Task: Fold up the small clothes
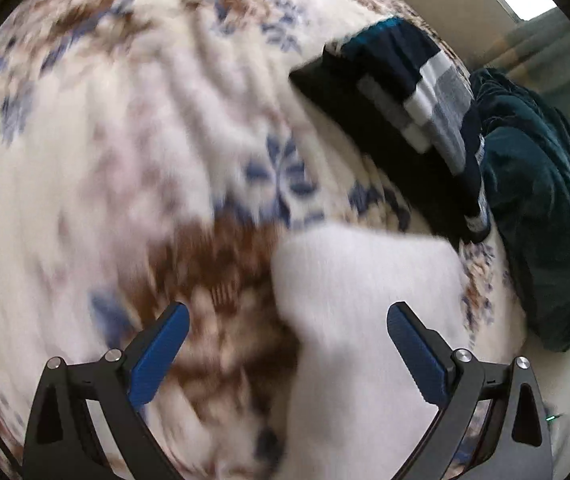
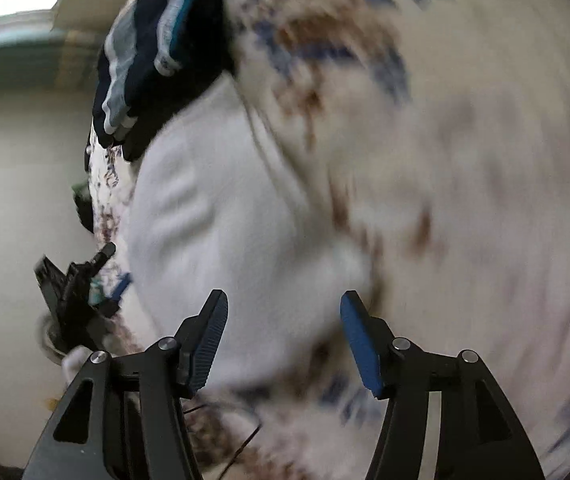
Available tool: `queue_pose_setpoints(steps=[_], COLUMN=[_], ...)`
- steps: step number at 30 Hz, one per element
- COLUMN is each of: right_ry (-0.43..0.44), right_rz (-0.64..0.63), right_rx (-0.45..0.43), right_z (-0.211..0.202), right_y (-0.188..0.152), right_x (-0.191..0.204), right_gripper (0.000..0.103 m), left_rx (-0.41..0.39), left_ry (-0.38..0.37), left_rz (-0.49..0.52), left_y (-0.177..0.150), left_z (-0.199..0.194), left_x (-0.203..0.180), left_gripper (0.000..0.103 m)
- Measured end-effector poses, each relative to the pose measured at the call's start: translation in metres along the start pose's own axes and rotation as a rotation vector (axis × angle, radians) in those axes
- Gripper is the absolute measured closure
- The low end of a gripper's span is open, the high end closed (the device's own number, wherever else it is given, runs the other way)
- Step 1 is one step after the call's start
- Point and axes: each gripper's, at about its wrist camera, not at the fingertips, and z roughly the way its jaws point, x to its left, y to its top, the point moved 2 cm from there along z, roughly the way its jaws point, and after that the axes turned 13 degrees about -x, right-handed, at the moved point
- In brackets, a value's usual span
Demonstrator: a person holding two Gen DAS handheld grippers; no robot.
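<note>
A white garment (image 1: 365, 300) lies on a floral bedspread (image 1: 125, 140) of white, blue and brown. My left gripper (image 1: 287, 314) is open just above the garment's left edge, with nothing between its blue pads. In the right wrist view the same white garment (image 2: 221, 208) lies spread out. My right gripper (image 2: 283, 306) is open over its near end and holds nothing. Both views are motion-blurred.
A stack of folded dark clothes with grey and white stripes (image 1: 413, 92) sits beyond the white garment, and it also shows in the right wrist view (image 2: 157, 52). A dark teal blanket (image 1: 541, 208) lies at the right. The other gripper (image 2: 73, 292) shows at the bed's left edge.
</note>
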Motion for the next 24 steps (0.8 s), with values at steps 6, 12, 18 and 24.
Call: queue_pose_setpoints(steps=[6,12,18,24], right_ry=[0.123,-0.025,0.043,0.17], right_rz=[0.276,0.133,0.267,0.182], right_rx=[-0.028,-0.142,-0.01,-0.064], right_z=[0.033,-0.001,0.021,0.026], right_y=[-0.052,-0.068,-0.07,-0.036], right_x=[-0.017,0.001,-0.035,-0.044], right_gripper=[0.047,0.096,0.067,0.018], left_rx=[0.059,0.082,0.134,0.196], left_ry=[0.003,0.004,-0.159,-0.287], left_rz=[0.026,0.055,-0.01,-0.053], left_y=[-0.02,-0.031,-0.048,-0.058], left_z=[0.013,0.01,0.02,0.058], left_x=[-0.018,-0.021,-0.013,-0.019], left_gripper=[0.002,0.002,0.002,0.002])
